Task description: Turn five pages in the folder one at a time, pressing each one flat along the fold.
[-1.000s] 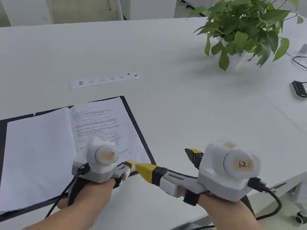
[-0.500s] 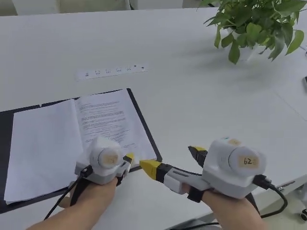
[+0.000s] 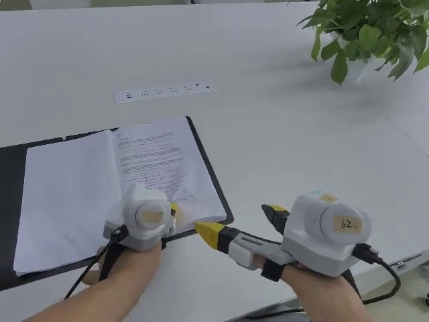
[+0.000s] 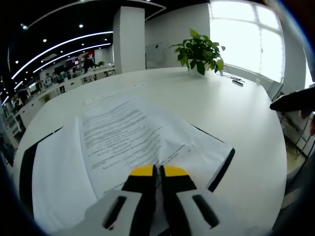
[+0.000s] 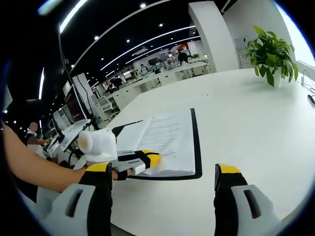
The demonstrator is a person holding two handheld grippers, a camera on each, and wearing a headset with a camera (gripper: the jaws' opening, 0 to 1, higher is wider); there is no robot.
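My left gripper (image 4: 155, 171), jaws together, sits at the lower edge of the printed page (image 3: 157, 157) in the open folder (image 3: 12, 168). My right gripper (image 3: 241, 223) hovers, jaws wide apart, over the white table (image 3: 288, 134) just beside the folder.

The head view is looking forward and down from above the near edge of the table (image 3: 281, 107). The left gripper view is riding low and very close over the printed page (image 4: 123, 132) of the folder (image 4: 27, 162), facing the plant (image 4: 199, 51). The right gripper view is looking in from the folder's right, farther back. All 3 views are sharing folder and plant.
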